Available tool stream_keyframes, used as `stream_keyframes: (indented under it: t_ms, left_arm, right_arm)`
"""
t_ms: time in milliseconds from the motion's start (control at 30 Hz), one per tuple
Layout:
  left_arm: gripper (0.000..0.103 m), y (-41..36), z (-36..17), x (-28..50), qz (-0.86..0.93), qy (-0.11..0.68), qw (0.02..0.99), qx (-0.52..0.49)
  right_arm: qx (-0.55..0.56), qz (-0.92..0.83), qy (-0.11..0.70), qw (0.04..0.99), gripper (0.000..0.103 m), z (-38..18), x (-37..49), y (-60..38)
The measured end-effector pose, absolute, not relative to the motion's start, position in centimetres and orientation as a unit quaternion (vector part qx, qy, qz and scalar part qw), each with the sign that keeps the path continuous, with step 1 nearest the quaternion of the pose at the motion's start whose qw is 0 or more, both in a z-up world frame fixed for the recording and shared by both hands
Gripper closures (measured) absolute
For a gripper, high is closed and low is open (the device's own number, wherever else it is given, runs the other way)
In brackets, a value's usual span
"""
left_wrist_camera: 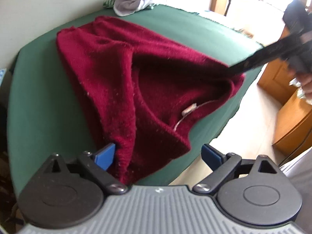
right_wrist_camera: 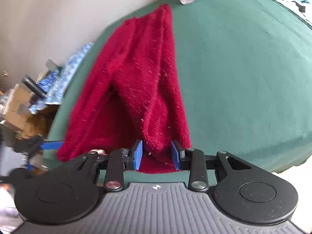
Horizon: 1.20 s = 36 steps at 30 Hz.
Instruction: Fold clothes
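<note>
While red sweater (left_wrist_camera: 120,74) drapes green table (left_wrist_camera: 185,29), left tongs (left_wrist_camera: 158,156) spread, right tongs (right_wrist_camera: 157,155) straddle fold.

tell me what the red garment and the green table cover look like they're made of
Red garment: looks like a fuzzy knit, wool or acrylic; fine hairs stand off the surface, ribbing shows at the hem, and it has a matte, soft nap with pale lint specks.
Green table cover: seems a flat, matte woven or felt-like cloth; smooth, no sheen, with a slightly frayed far edge.
</note>
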<state>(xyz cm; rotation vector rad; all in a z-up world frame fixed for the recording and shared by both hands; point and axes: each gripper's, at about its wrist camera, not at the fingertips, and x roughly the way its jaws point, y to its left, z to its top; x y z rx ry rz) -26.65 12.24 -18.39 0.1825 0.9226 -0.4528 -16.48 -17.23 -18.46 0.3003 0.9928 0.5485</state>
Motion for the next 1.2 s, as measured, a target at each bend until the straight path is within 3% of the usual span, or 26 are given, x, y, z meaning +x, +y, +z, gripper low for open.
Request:
stream_keyframes:
  t_ms: [367, 533, 967, 1000, 1067, 1100, 1133, 1167, 1200]
  left_arm:
    - [0.008, 15.1, -17.7, -29.5, -0.106, 0.471, 0.876, 0.015]
    - [0.021, 15.7, -18.2, -28.9, -0.057, 0.453, 0.888, -0.056]
    - [0.015, 14.2, -19.3, -27.3, -0.072, 0.460, 0.885, -0.011]
    - [0.017, 14.1, -19.3, -27.4, -0.079, 0.458, 0.885, 0.000]
    - [0.034, 13.9, -19.2, -27.6, -0.095, 0.454, 0.885, 0.023]
    - [0.038, 13.9, -19.1, -27.7, -0.103, 0.453, 0.885, 0.029]
    - [0.051, 14.1, -18.9, -27.6, -0.110, 0.453, 0.884, 0.026]
    - [0.069, 14.5, -18.8, -27.4, -0.119, 0.454, 0.883, 0.018]
    - [0.076, 15.0, -18.6, -27.1, -0.131, 0.458, 0.879, 0.003]
  right_arm:
    - [0.118, 0.274, 0.475, 0.827, 0.063, -18.4, -15.4, -22.1]
    - [0.071, 0.313, 0.475, 0.820, 0.063, -19.4, -14.8, -21.7]
    - [-0.019, 0.377, 0.443, 0.813, 0.059, -19.8, -15.2, -18.7]
    - [-0.028, 0.375, 0.442, 0.815, 0.058, -19.8, -15.4, -18.2]
    - [-0.046, 0.370, 0.440, 0.817, 0.058, -19.7, -15.9, -17.4]
    - [-0.055, 0.368, 0.438, 0.818, 0.063, -19.6, -16.1, -16.9]
    - [-0.070, 0.361, 0.436, 0.821, 0.077, -19.5, -16.3, -16.6]
    - [-0.064, 0.356, 0.446, 0.818, 0.084, -19.5, -16.1, -16.5]
    - [-0.058, 0.352, 0.457, 0.815, 0.086, -19.4, -15.9, -16.4]
